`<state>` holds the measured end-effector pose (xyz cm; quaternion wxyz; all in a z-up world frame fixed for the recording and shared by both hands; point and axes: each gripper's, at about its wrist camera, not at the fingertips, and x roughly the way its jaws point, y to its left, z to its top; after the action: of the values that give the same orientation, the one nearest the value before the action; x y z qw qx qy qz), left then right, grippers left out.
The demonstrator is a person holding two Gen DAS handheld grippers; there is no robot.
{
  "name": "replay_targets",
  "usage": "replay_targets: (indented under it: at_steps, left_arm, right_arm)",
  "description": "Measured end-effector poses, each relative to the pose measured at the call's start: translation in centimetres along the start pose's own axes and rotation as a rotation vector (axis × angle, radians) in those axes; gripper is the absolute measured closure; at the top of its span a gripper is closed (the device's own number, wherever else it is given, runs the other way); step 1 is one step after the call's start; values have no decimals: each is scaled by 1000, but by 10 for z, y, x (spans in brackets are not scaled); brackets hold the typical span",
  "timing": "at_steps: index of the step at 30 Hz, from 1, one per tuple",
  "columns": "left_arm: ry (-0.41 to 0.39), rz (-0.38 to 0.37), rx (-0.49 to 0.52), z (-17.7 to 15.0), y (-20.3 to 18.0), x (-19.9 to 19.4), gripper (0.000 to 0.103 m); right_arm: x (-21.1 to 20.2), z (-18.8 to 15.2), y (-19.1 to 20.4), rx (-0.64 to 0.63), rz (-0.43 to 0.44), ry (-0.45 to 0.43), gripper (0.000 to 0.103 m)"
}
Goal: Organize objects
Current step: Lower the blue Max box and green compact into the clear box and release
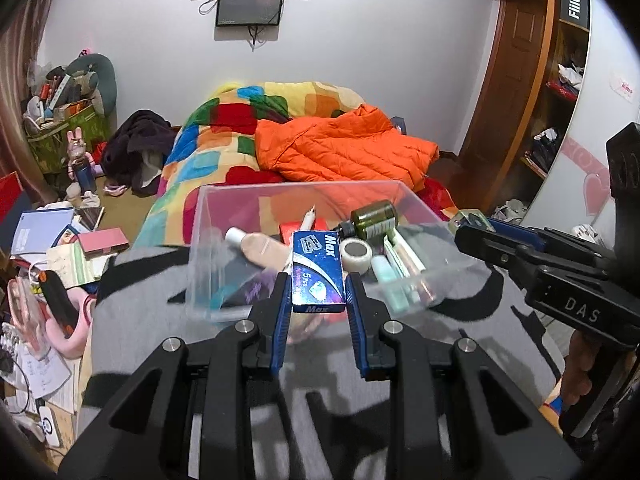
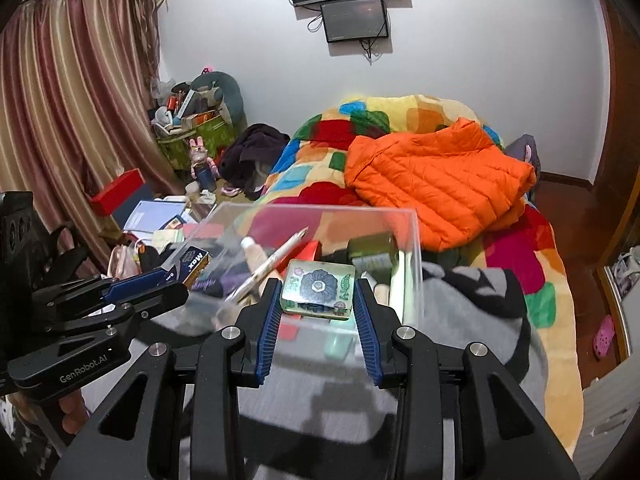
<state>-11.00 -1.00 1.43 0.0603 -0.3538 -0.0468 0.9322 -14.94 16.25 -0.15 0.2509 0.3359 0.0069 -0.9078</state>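
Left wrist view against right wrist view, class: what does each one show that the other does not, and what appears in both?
Only the left wrist view shows the wooden shelving and a roll of clear tape in the bin. Only the right wrist view shows the striped curtains and a pink shoe on the floor. Both show the clear plastic bin, the blue Max box gripped by the left tool, the flower-patterned tin gripped by the right tool, and the orange jacket.

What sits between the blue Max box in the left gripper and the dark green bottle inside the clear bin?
A roll of clear tape lies between the Max box and the green bottle, seen in the left wrist view.
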Motion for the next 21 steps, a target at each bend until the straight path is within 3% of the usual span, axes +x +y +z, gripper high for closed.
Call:
replay_targets:
  at_steps: [12, 21]
  left_arm:
    - [95, -1, 34, 16, -8, 60, 76]
    - [136, -17, 31, 13, -6, 78, 76]
  right_arm:
    - [60, 4, -14, 10, -38, 105, 70]
    - [81, -4, -21, 18, -29, 172, 70]
